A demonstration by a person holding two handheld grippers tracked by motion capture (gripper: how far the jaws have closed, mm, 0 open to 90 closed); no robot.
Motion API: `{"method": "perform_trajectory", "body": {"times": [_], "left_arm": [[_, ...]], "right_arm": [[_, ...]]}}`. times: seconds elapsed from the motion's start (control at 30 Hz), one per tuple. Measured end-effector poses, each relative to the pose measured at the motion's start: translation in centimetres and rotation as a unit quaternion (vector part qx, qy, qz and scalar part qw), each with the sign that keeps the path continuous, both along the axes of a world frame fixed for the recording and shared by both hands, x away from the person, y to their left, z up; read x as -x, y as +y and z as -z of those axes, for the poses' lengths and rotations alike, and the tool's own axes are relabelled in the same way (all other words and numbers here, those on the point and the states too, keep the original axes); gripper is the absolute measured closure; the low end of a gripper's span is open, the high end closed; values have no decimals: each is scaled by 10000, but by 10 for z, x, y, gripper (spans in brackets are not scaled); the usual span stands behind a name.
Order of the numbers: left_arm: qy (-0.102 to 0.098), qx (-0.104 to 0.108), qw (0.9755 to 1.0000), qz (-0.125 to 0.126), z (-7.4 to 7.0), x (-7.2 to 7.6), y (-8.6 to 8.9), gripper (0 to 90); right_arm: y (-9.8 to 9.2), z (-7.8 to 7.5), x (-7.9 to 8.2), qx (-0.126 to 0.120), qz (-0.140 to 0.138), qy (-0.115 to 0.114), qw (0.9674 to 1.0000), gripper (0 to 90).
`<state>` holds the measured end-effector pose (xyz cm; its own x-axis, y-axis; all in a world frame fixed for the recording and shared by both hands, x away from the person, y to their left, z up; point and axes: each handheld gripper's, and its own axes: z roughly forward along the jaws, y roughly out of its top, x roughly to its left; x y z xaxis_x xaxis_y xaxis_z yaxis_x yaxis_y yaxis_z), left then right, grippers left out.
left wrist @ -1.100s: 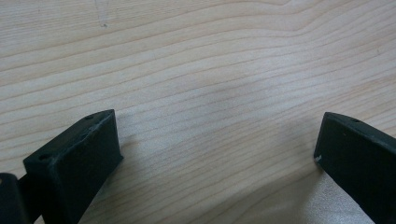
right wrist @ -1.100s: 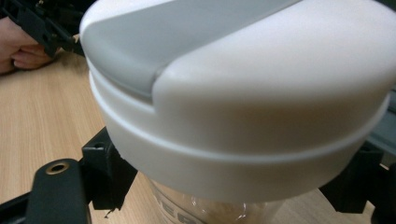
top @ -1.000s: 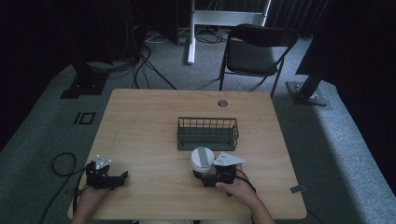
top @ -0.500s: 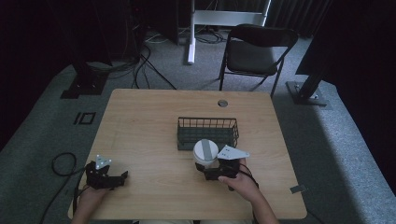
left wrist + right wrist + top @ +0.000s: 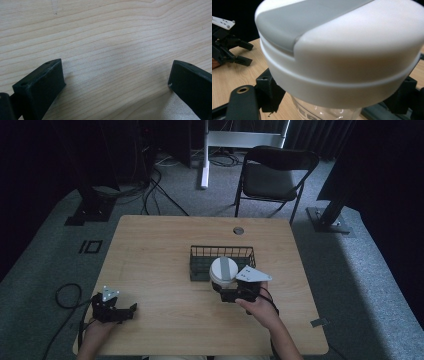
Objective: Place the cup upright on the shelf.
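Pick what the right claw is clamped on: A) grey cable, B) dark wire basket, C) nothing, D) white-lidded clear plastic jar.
D: in the right gripper view the right claw has a black jaw on each side of the white-lidded clear plastic jar, just below the lid; in the high view the jar sits at the near edge of the dark wire basket.

The left gripper [image 5: 114,309] is black and blocky, with a small grey three-cornered plate on top that has a few dark screw holes. A black cable goes from it in a loop. Its fingers [image 5: 41,85] are thick matte black blocks — each with small round holes in the upper face. The right gripper [image 5: 239,292] is black too, with a larger pale grey plate. The forearms are bare — no sleeves are visible
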<state>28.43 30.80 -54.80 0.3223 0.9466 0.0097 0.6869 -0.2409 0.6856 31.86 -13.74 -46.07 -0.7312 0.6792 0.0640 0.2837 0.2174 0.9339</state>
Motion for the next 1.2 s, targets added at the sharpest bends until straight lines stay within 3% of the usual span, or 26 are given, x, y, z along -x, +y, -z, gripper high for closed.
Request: {"method": "perform_trajectory", "body": {"times": [0.2, 0.47, 0.73, 0.9, 1.2], "left_arm": [[-2, 4, 10000, -4, 0, 0, 0, 5], [-3, -3, 10000, 1, 0, 0, 0, 5], [-3, -4, 10000, 2, 0, 0, 0, 5], [0, -8, 10000, 5, 0, 0, 0, 5], [-1, 4, 10000, -1, 0, 0, 0, 5]], "right_arm": [[3, -11, -7, -30, 217, -26, 9998, 183], [8, -27, -23, -52, 703, -74, 9975, 184], [12, -34, -37, 94, 1018, -163, 9946, 183], [14, -35, -47, 238, 1307, -139, 9910, 183], [21, -33, -64, 305, 1936, -104, 9805, 183]]}}
